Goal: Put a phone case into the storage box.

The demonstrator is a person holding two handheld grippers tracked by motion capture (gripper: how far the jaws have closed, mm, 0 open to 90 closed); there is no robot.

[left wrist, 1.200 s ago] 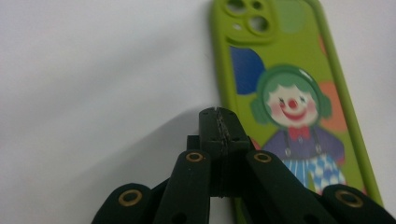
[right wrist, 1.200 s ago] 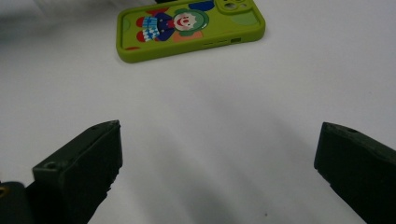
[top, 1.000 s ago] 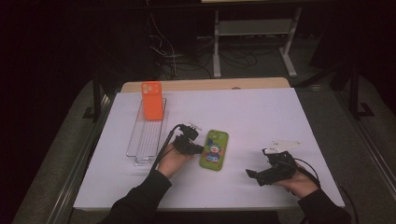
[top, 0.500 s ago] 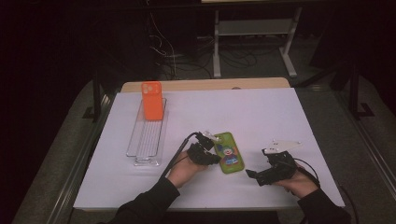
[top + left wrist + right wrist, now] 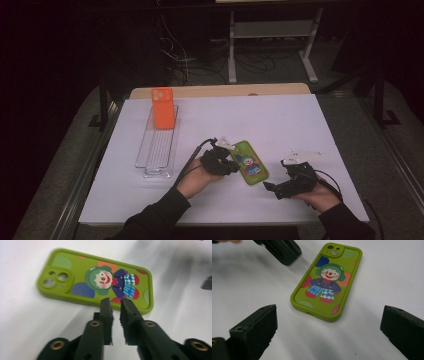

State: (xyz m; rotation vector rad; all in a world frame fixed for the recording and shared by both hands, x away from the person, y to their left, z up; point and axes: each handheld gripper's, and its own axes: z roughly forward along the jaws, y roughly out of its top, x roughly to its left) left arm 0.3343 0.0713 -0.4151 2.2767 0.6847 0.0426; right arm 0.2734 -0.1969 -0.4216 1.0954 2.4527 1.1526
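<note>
Green phone case, printed with a clown, lay face down on the white table cover, between the two grippers and toward the near edge. In the left gripper view the case lay flat just beyond the jaw tips, its lower long edge partly hidden behind them; whether the tips touched that edge could not be made out. The left gripper had its jaws parted by only a narrow slit, having just been opening, with nothing between the pads. From above, the left gripper sat right against the case's left long side, and the hand holding it covered the gripper's rear.

The right gripper rested a little apart from the case on its right, jaws spread wide; in its own view the two pads stood far apart at the picture's bottom corners, both cut off by the frame, and the case lay clear of them on the cover. A dark blurred piece of the left gripper crossed the top of that view, cropped by the edge.

Farther back on the left, an orange phone case stood propped in a clear slotted rack; how it was seated in the slots was too small to tell. Beyond the table everything was dark, with only cables and a stand faintly visible.
</note>
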